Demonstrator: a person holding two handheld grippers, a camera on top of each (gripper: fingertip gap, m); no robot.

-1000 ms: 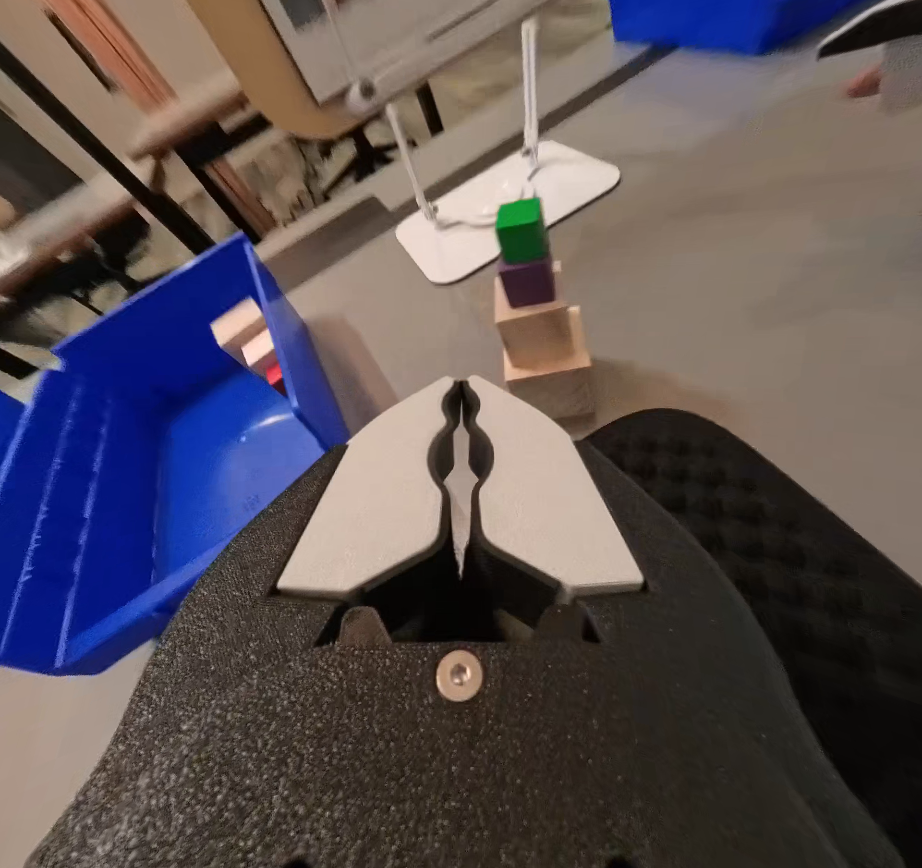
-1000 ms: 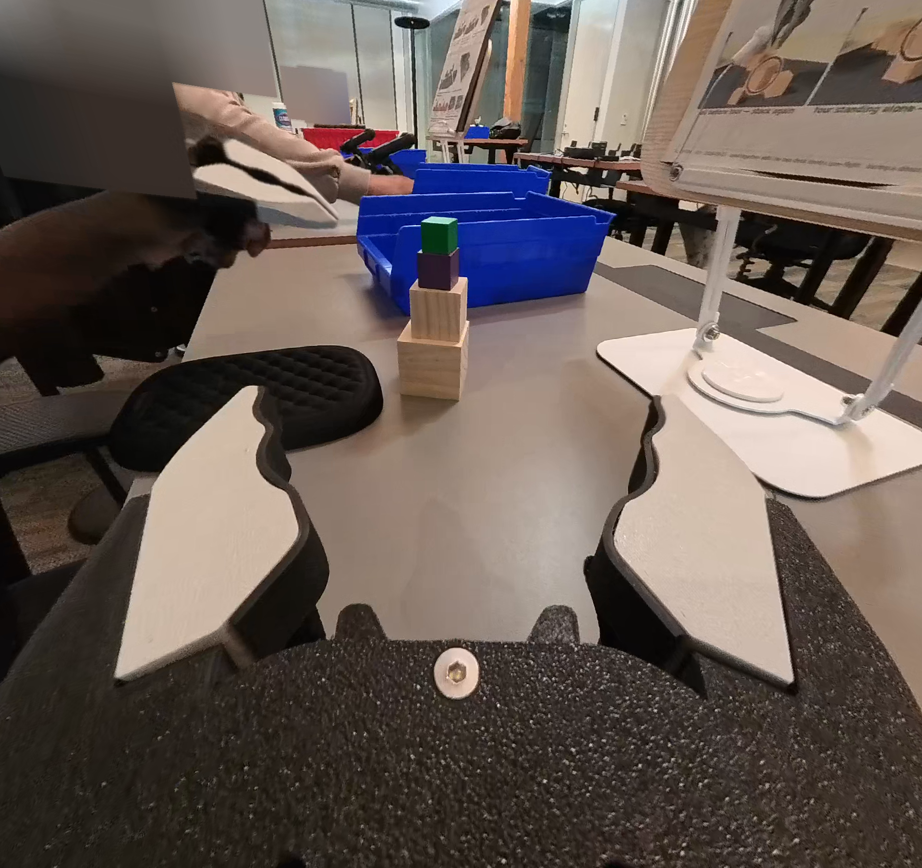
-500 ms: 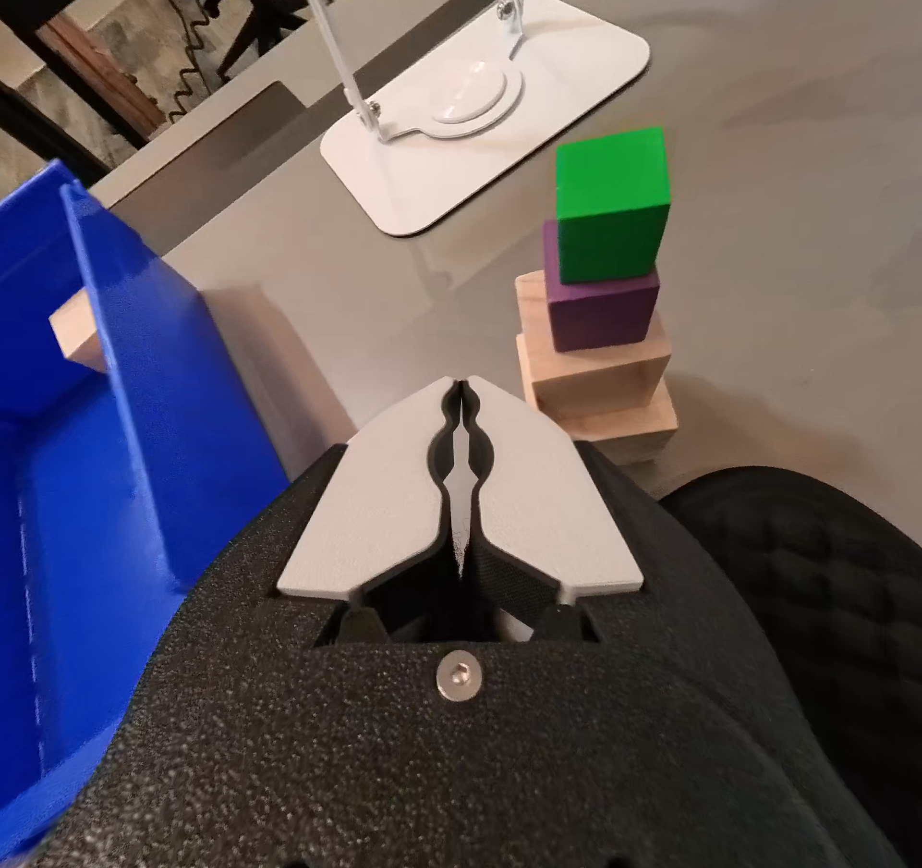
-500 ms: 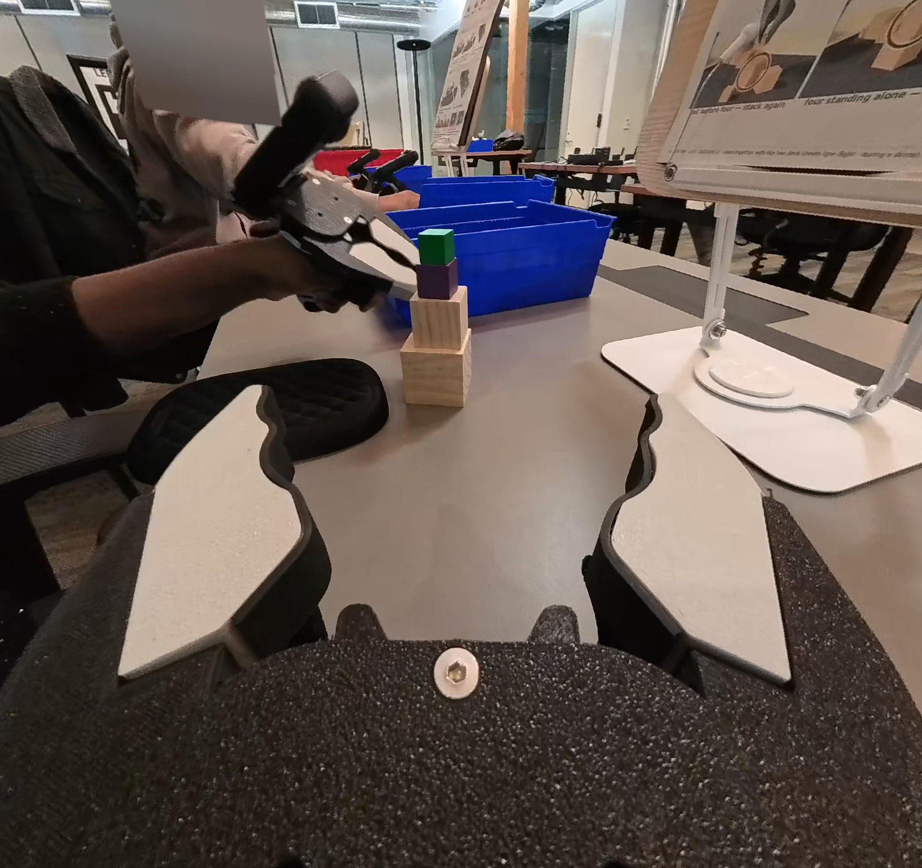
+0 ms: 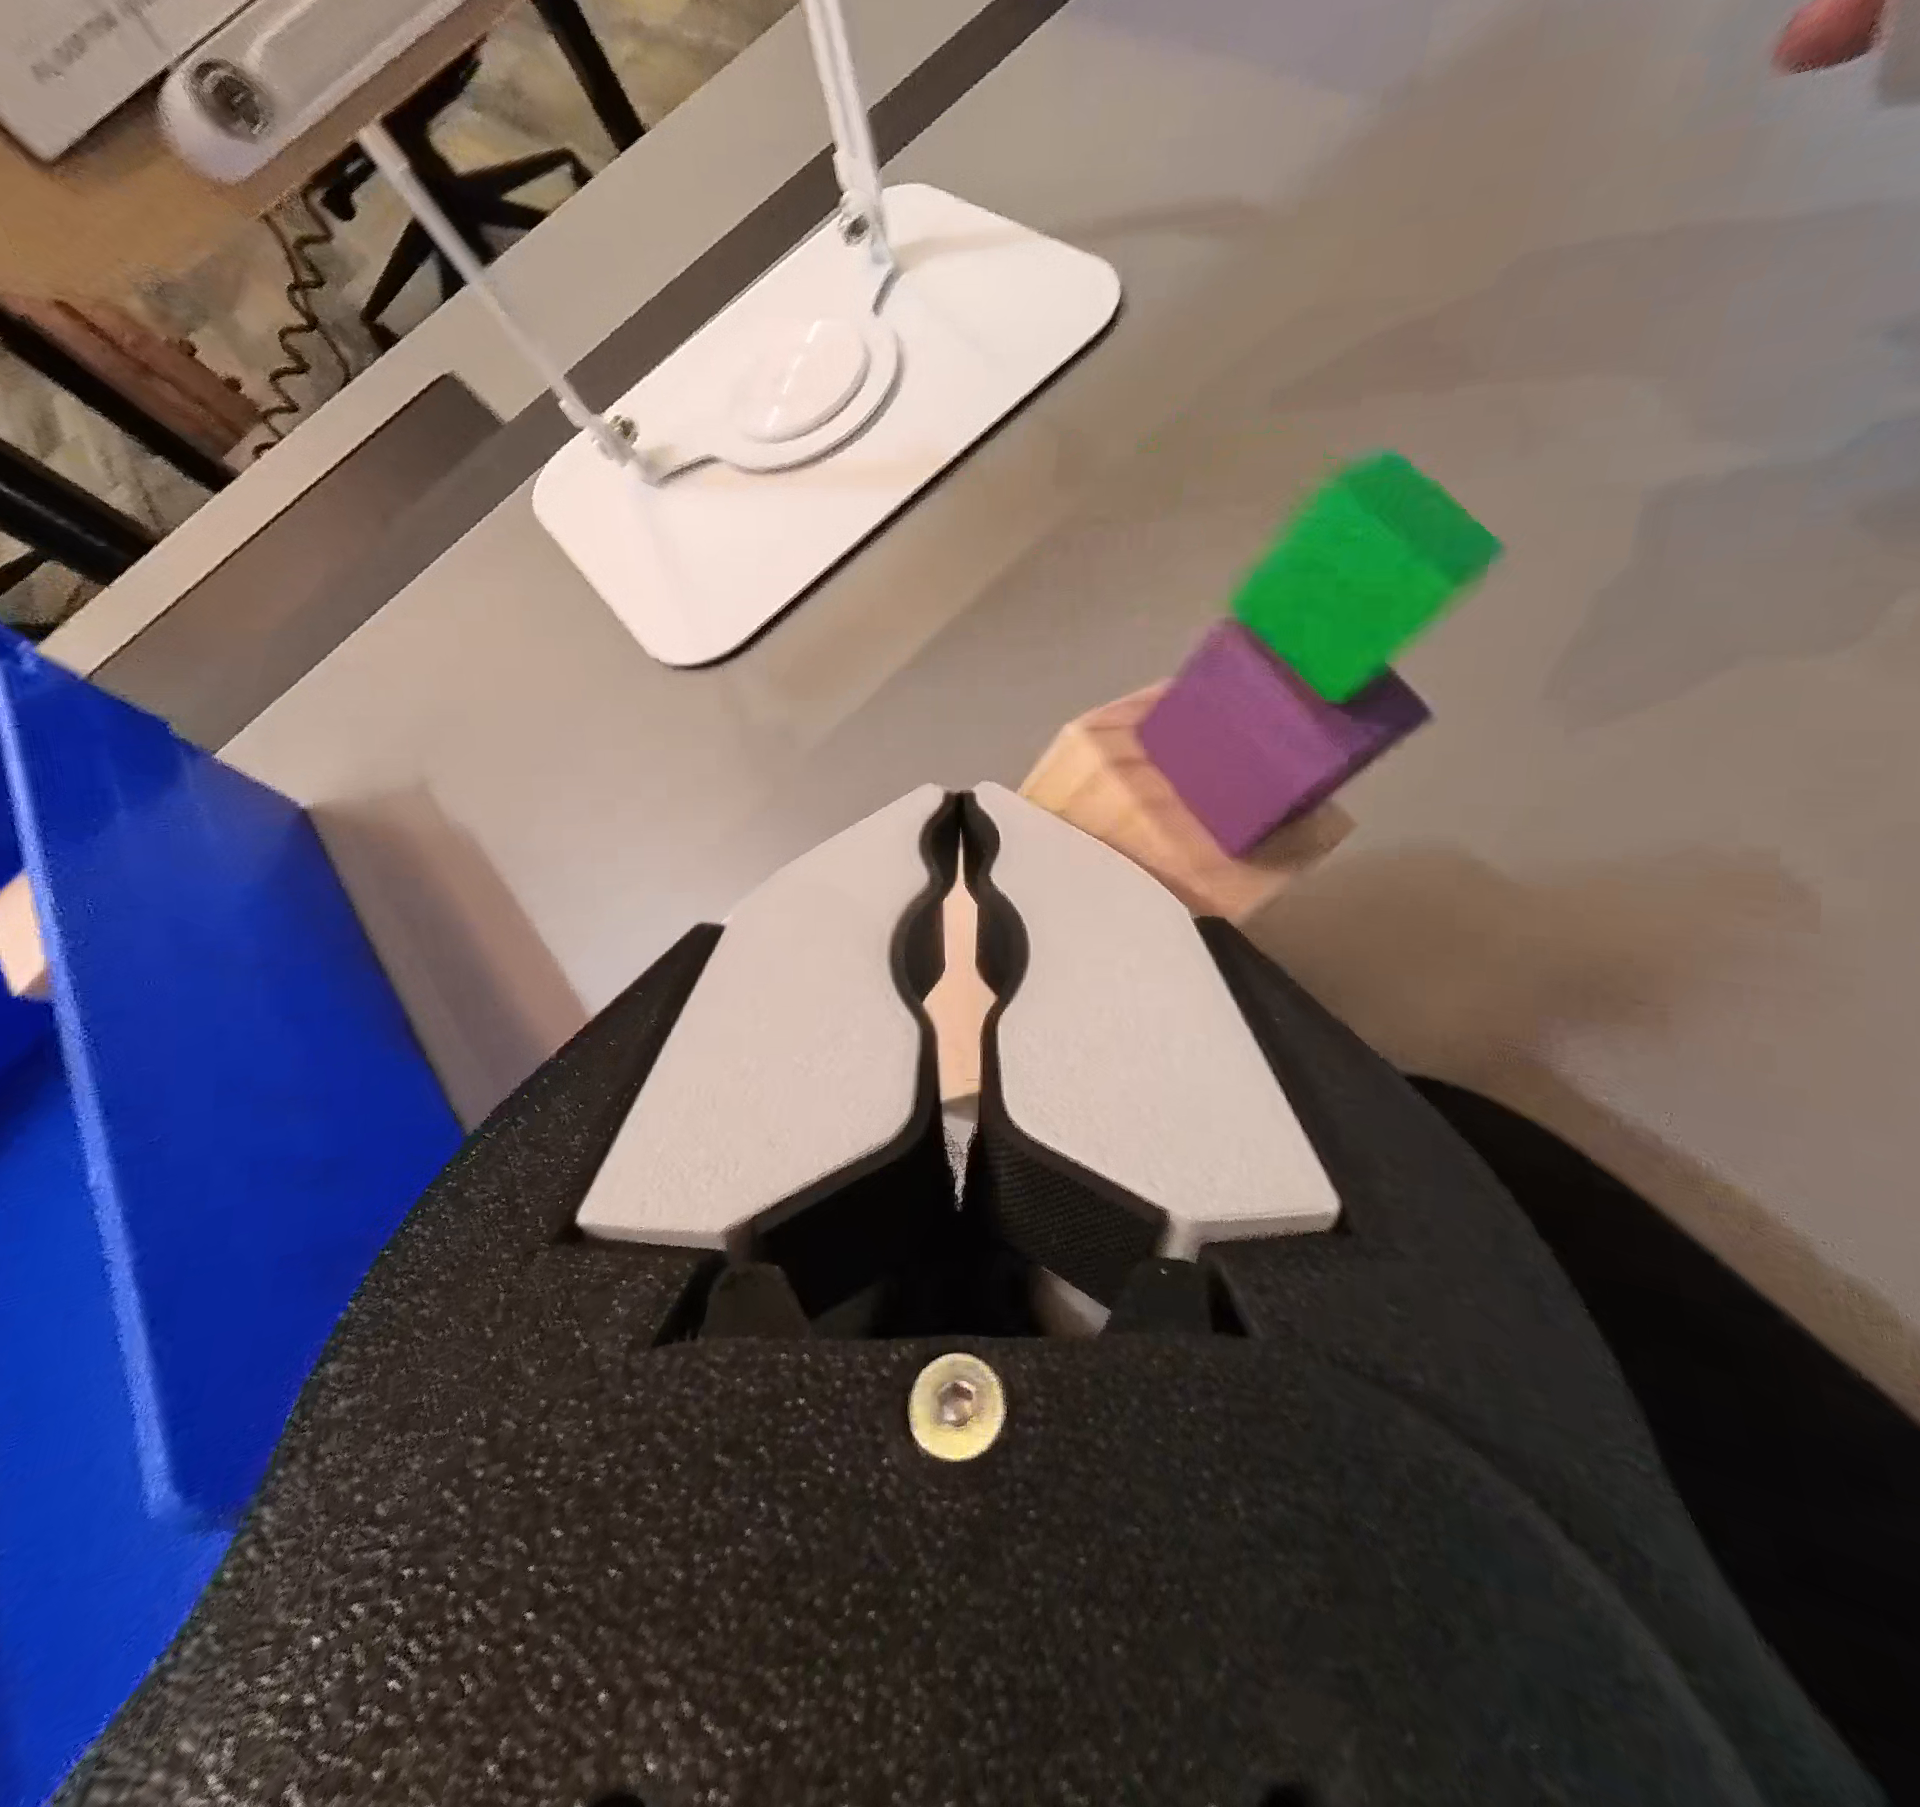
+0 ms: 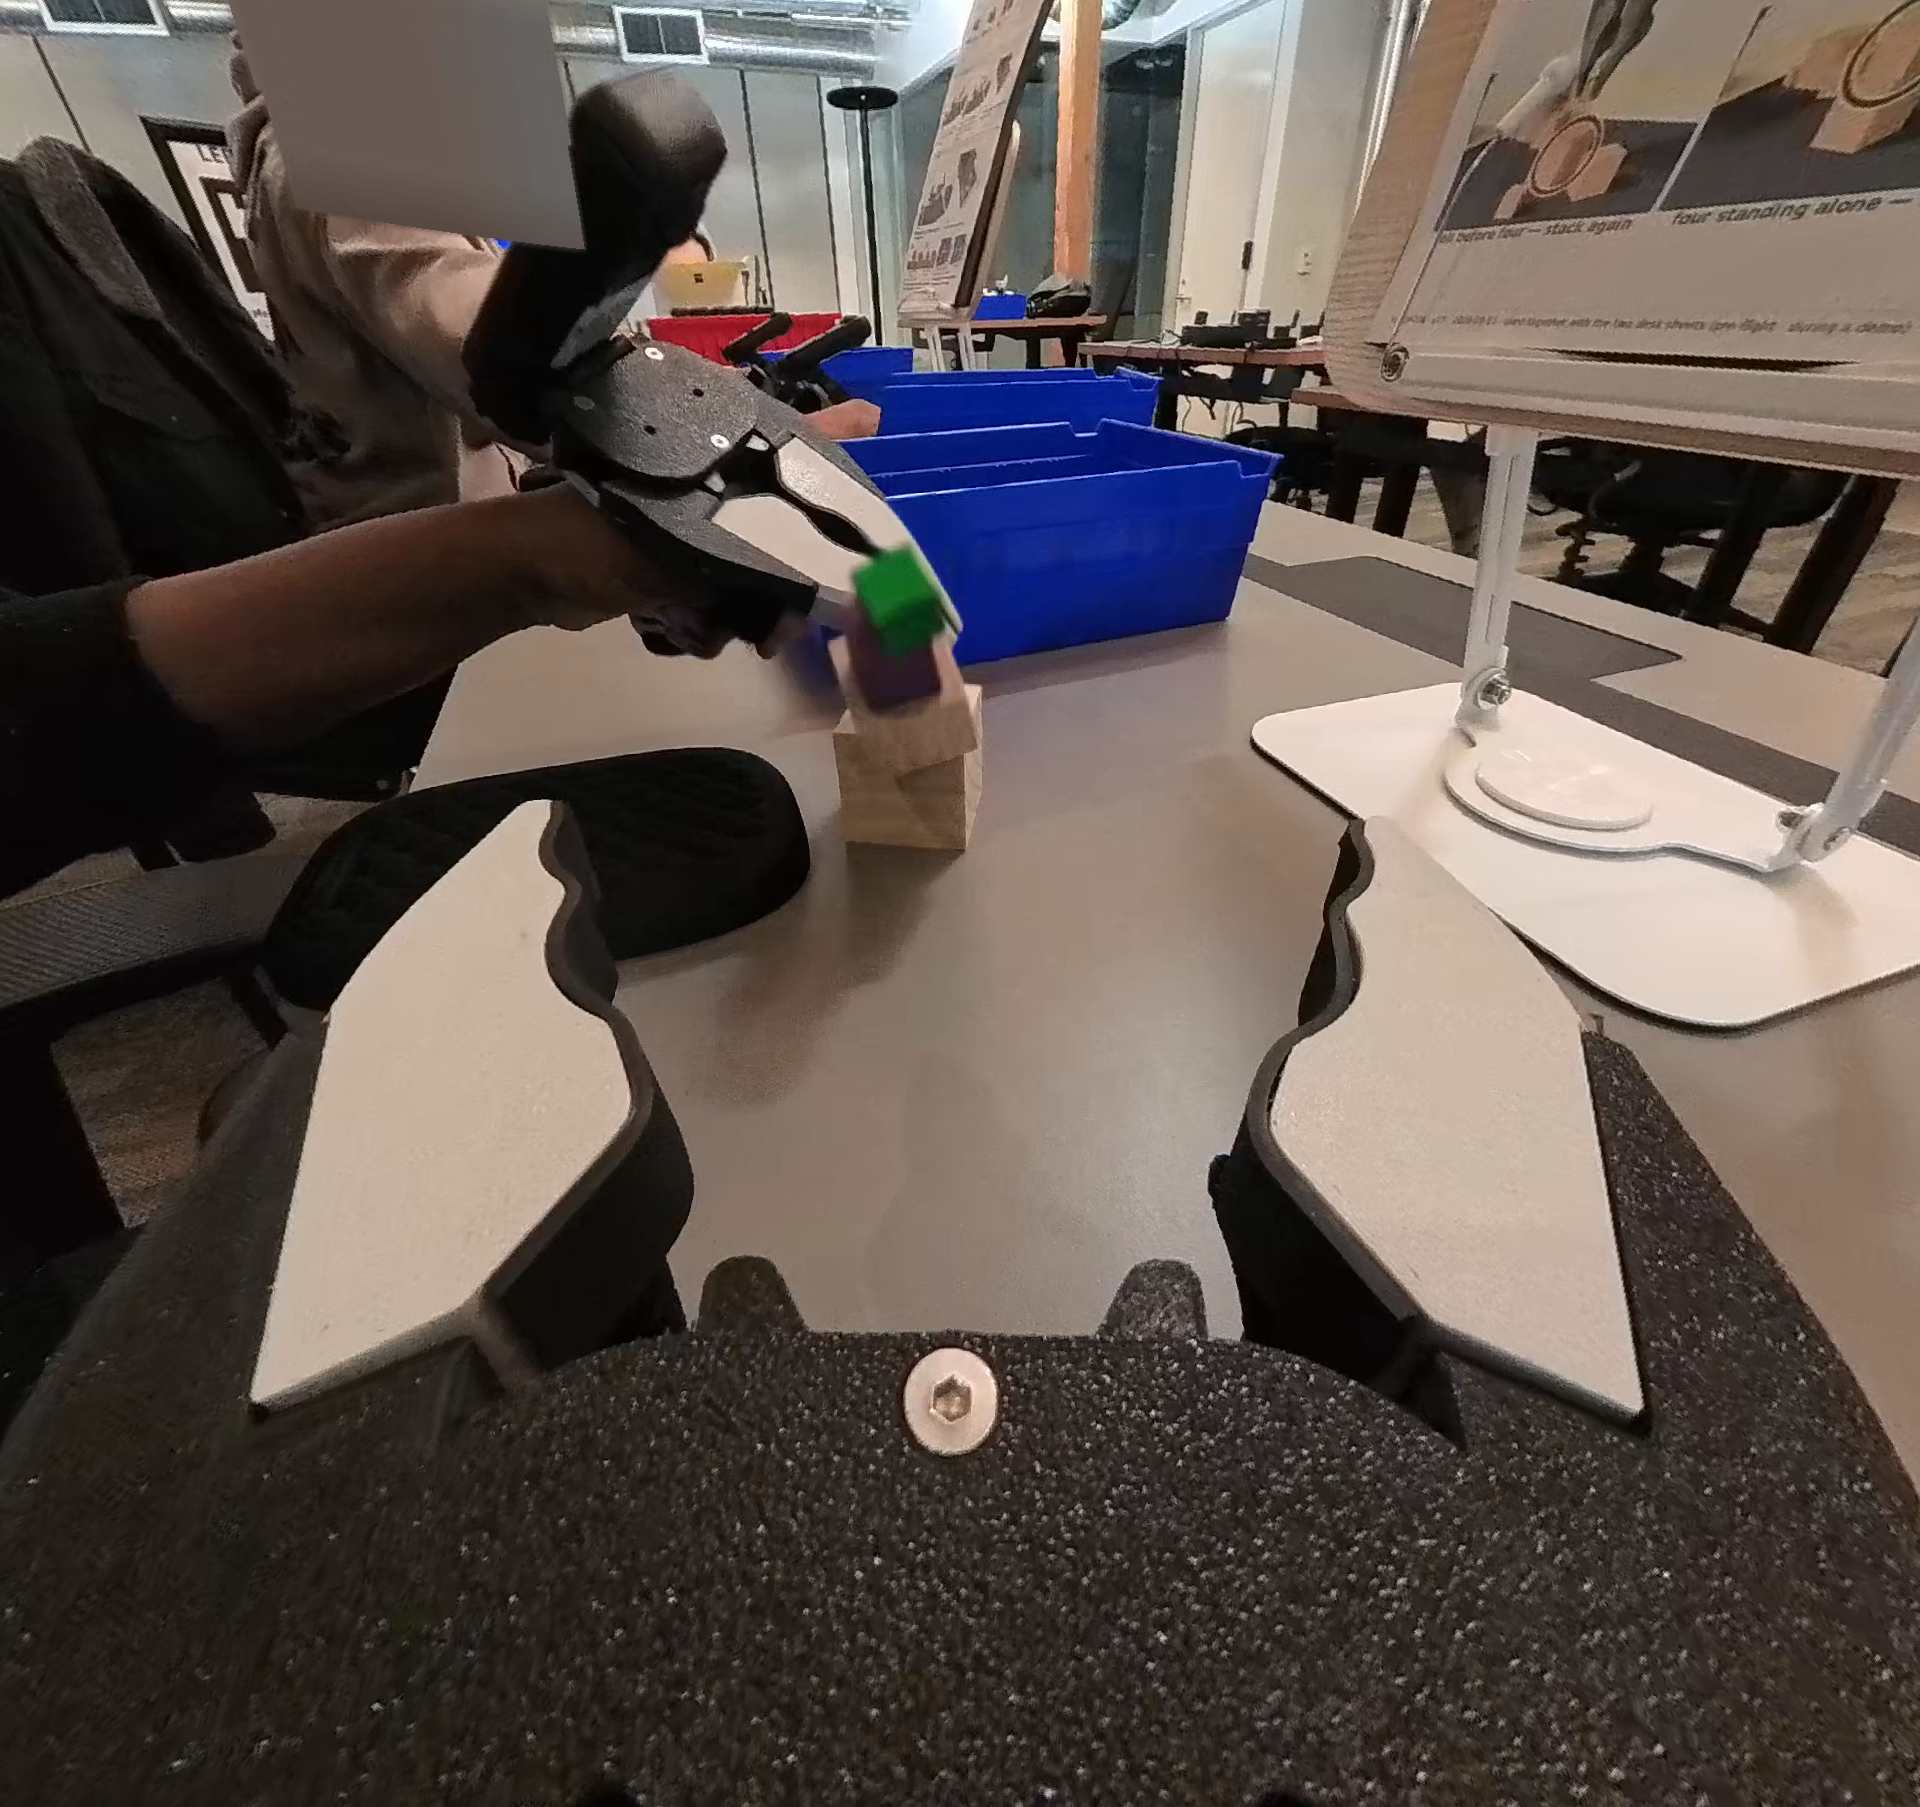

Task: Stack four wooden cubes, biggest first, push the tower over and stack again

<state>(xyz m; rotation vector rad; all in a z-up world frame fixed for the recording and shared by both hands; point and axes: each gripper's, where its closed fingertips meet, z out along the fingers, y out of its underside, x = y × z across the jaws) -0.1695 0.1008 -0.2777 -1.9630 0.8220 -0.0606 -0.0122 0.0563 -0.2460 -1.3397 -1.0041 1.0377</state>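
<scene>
Now | left gripper (image 5: 958,807), fingers together and empty, is touching a leaning block stack (image 6: 906,718) near the tabletop (image 6: 1039,1082) edge | green block (image 5: 1361,578) is tipping | right gripper (image 6: 961,926) is gaping wide, empty, well apart.

Grey surface (image 6: 1039,1030), smooth and matte, with a darker grey strip (image 6: 1455,614) running along its far side. Directly on it: a white flat stand base (image 6: 1558,884) with rounded corners, bearing 2 thin white struts and a round disc, at the right in the right wrist view. A blue bin (image 6: 1070,552), open-topped, farther back, with more blue bins behind it. Between bin and near edge, 1 plain wooden cube (image 6: 909,801) flat on the surface, under a tilted second wooden cube (image 6: 920,729), a purple cube (image 6: 899,671) and a green cube (image 6: 899,599), all leaning and blurred. A black padded armrest (image 6: 582,853) overlapping the near left edge.
</scene>
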